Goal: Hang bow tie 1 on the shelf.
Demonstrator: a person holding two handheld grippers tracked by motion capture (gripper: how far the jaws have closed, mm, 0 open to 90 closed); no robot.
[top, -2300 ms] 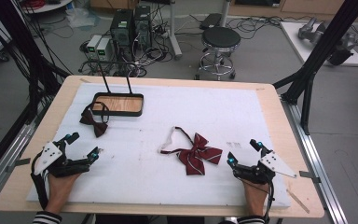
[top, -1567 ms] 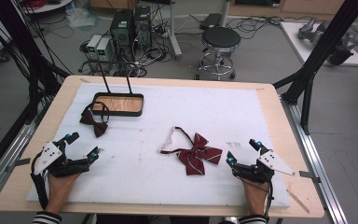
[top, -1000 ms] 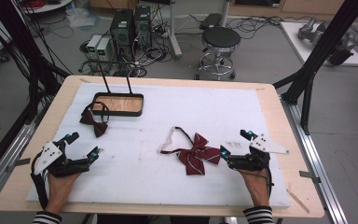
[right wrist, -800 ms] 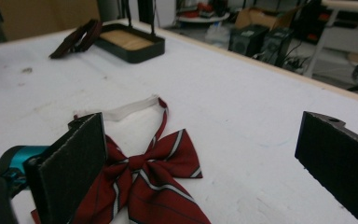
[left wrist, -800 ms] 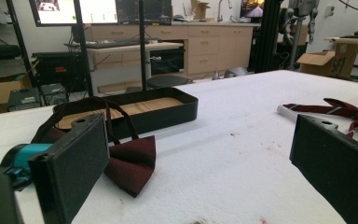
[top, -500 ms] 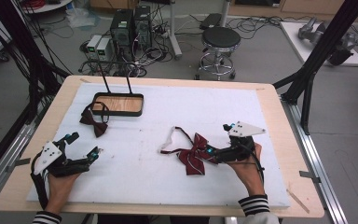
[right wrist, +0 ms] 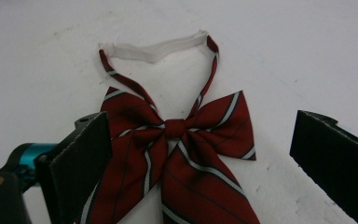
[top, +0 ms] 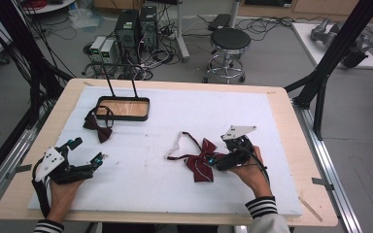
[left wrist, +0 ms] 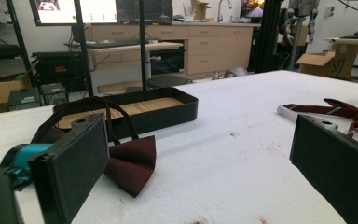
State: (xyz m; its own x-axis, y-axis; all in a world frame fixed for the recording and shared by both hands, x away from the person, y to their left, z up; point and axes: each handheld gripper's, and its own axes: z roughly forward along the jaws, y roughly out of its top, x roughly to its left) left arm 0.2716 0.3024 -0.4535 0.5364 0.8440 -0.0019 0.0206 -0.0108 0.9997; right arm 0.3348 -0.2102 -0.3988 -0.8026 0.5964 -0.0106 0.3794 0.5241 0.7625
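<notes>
The striped bow tie (top: 201, 162) lies flat on the white sheet (top: 272, 126) that covers the table (top: 291, 104), a bit toward the near edge and right of the middle. It is dark red with thin pale stripes. Its knot sits in the middle, two wings spread out, and two tails point to the near edge. A thin neck band (right wrist: 158, 51) with a white part loops away from the knot toward the far edge.

The right gripper (top: 219, 160) is right at the tie. Its jaws are wide open and hold nothing yet. In the right gripper view, one jaw is over one wing and the other jaw is past the other wing, so the tie (right wrist: 177, 144) sits between them.

The left gripper (top: 85, 154) rests near the near left corner, well apart from the striped tie. Its jaws are wide open too, and they are empty.

A plain dark red bow tie (top: 97, 125) lies near the far left corner, just beside a black tray (top: 124, 108) with a wooden floor. Its strap seems to lean on the tray's wall.

What could go wrong? The tie is soft and floppy. If the jaws shut on only one wing, the rest may droop and slip out. If they push down too low, they may dig into the soft sheet or bunch up the cloth. The loose band could also snag and drag.
</notes>
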